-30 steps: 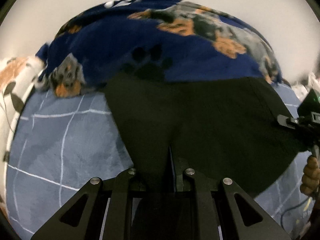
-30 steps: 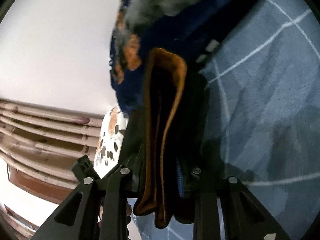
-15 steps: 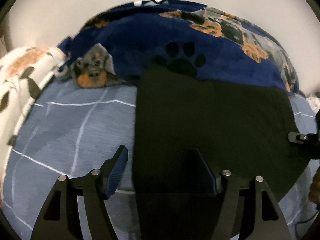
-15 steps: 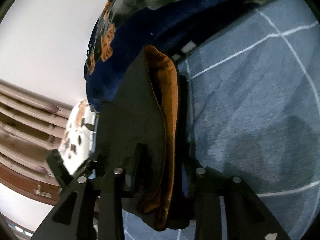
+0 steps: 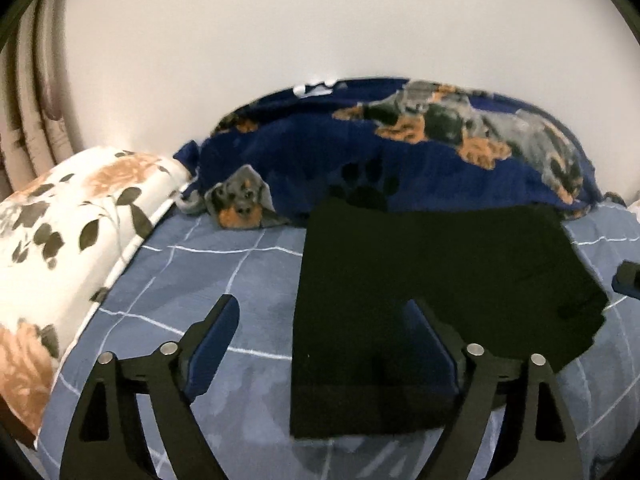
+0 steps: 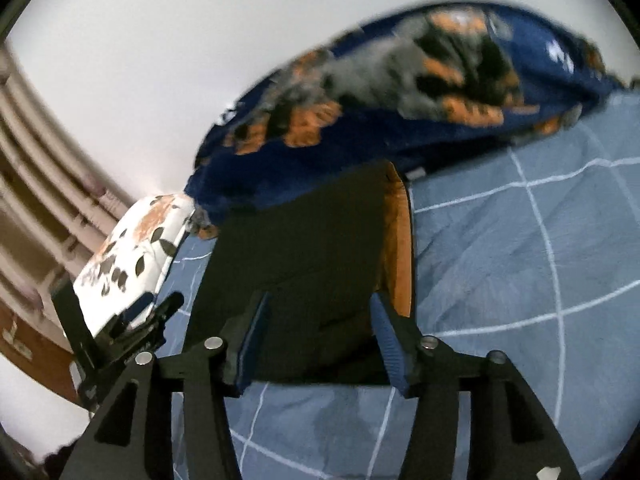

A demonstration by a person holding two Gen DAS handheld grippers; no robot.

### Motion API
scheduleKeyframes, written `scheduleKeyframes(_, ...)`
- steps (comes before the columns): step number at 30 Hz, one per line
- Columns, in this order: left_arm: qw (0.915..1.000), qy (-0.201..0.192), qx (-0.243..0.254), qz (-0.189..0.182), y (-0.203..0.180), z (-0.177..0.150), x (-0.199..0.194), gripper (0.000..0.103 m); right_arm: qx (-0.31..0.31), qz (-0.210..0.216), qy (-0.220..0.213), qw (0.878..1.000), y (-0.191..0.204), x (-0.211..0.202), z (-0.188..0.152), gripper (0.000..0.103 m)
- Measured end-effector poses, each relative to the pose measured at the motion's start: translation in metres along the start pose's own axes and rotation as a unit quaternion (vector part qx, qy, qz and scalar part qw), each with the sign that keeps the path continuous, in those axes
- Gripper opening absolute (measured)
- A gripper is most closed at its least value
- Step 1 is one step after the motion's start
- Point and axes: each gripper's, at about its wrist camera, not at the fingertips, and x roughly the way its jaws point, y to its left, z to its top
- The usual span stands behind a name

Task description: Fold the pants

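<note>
Both grippers open, pants point(image 5: 420, 280) btwn jaws.

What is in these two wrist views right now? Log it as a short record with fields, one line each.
surface: bed with a blue grid-lined sheet
pants: black pants lying folded and flat on the sheet, orange lining showing along one edge in the right wrist view
left gripper: open, holding nothing
right gripper: open, jaws apart over the pants' near edge
behind pants: navy dog-print blanket
to the left: floral pillow
fold state: pants released, no grip on them
</note>
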Motion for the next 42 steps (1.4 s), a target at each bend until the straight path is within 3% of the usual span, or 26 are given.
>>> scheduleKeyframes(4,0.9997,-0.012,-0.006,-0.018,-0.004,-0.003,-0.028,0.089,-0.026,-0.004,-0.018,1.0,0.022,-0.021,-0.017,0.059)
scheduleKeyframes(9,0.9988,-0.045,-0.001,-0.018,-0.01,-0.002,-0.069,0.093,-0.055,-0.024,-0.05,0.997,0.053,-0.043,-0.034,0.078)
scheduleKeyframes(12,0.9976,-0.068,-0.001,-0.013,-0.012,0.003,-0.094,0.101,-0.072,-0.032,-0.068,0.995,0.069,-0.057,-0.041,0.09)
scheduleKeyframes(14,0.9963,-0.085,0.001,-0.007,-0.013,0.005,-0.111,0.101,-0.071,-0.024,-0.072,0.995,0.074,-0.065,-0.044,0.094)
scheduleKeyframes(22,0.9863,-0.16,0.005,0.04,-0.014,0.008,-0.178,0.103,-0.068,-0.02,-0.088,0.994,0.094,-0.098,-0.052,0.096)
scheduleKeyframes(24,0.9846,-0.174,-0.001,0.023,-0.011,0.008,-0.193,0.103,-0.069,-0.018,-0.095,0.993,0.098,-0.107,-0.054,0.096)
scheduleKeyframes(31,0.9867,-0.162,-0.008,-0.011,-0.011,0.014,-0.22,0.103,-0.078,-0.016,-0.103,0.992,0.109,-0.123,-0.061,0.097)
scheduleKeyframes(42,0.9888,-0.142,-0.025,-0.039,-0.01,0.009,-0.229,0.103,-0.088,-0.04,-0.117,0.988,0.12,-0.139,-0.073,0.1)
